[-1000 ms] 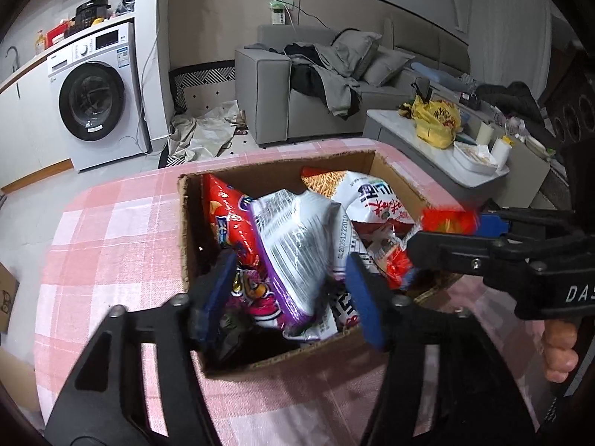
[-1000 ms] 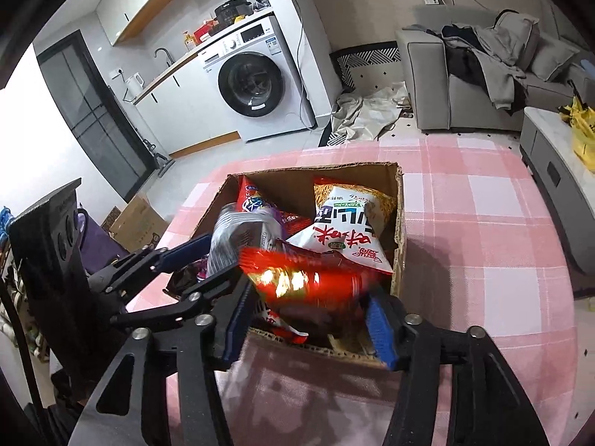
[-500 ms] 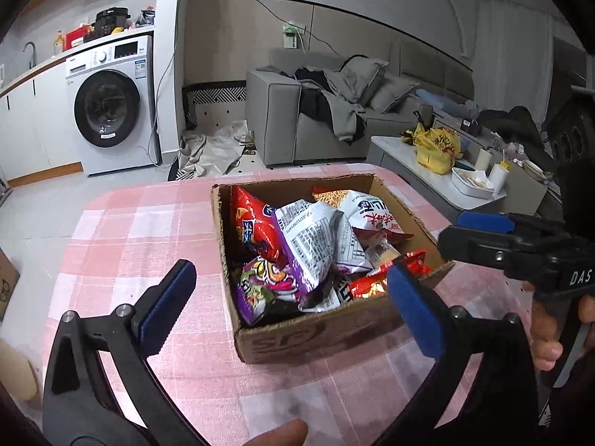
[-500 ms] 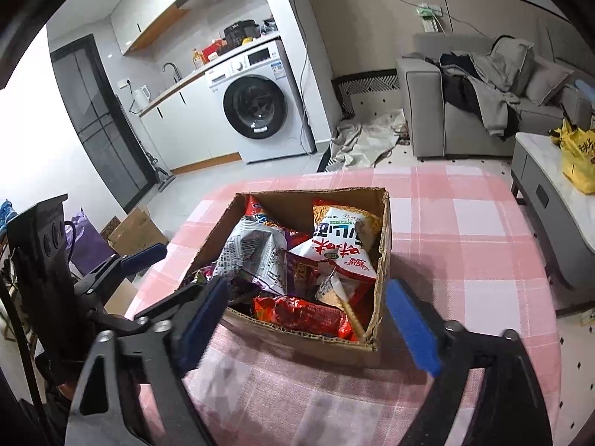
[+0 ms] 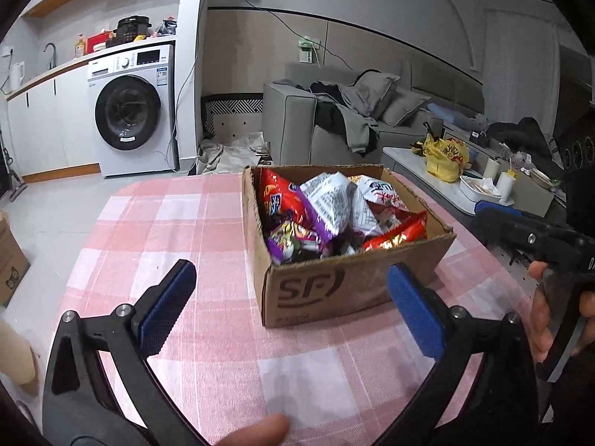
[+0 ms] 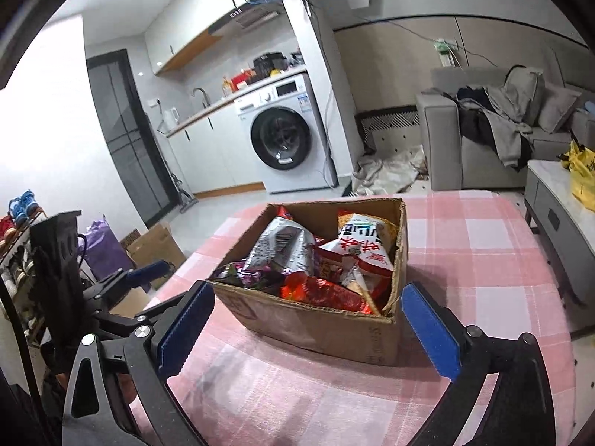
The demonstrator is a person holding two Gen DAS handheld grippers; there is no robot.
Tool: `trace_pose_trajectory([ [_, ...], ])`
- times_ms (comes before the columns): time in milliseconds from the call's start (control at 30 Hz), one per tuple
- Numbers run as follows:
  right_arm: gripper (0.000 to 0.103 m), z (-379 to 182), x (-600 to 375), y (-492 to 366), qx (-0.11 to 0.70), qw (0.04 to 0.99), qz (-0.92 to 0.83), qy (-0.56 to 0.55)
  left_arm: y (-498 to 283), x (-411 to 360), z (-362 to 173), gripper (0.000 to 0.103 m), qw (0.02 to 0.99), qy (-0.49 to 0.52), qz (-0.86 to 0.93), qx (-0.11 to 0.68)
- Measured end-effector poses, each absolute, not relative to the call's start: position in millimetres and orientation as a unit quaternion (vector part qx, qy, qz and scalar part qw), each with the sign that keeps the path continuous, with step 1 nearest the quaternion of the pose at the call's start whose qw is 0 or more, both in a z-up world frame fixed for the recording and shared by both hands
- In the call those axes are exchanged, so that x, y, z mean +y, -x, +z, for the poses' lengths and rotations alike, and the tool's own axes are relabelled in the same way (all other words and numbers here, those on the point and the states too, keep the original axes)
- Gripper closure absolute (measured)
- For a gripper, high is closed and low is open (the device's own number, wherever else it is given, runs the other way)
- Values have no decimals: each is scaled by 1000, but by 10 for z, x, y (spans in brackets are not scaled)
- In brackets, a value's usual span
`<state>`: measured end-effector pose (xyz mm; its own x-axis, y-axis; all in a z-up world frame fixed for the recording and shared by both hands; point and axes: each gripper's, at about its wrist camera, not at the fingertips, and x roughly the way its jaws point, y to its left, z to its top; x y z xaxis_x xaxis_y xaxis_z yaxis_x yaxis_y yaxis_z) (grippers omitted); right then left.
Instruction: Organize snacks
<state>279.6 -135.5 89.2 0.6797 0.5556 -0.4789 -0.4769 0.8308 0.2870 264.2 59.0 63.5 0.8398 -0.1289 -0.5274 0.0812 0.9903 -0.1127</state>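
1. On a pink checked tablecloth [image 5: 208, 230], a cardboard box [image 5: 346, 282] sits packed with snack bags: a red packet [image 5: 396, 236] near its front edge, a silver bag [image 5: 331, 200] in the middle, a white noodle bag [image 6: 366, 247] toward the back.
2. Both the left gripper [image 5: 290, 304] and right gripper [image 6: 303, 329] hover short of the box, jaws wide apart, holding nothing.
3. Judged from this, the packing step looks finished; no loose snacks show on the table, so any next move calls only for checking the load.
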Motion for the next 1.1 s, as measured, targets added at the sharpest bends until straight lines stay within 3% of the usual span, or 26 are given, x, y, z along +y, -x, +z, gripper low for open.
trace_pose_trajectory([
  [1100,0,314,-1493,-2288,179,955,236,-36,-2201,692,282,1,981,52,-2,187],
])
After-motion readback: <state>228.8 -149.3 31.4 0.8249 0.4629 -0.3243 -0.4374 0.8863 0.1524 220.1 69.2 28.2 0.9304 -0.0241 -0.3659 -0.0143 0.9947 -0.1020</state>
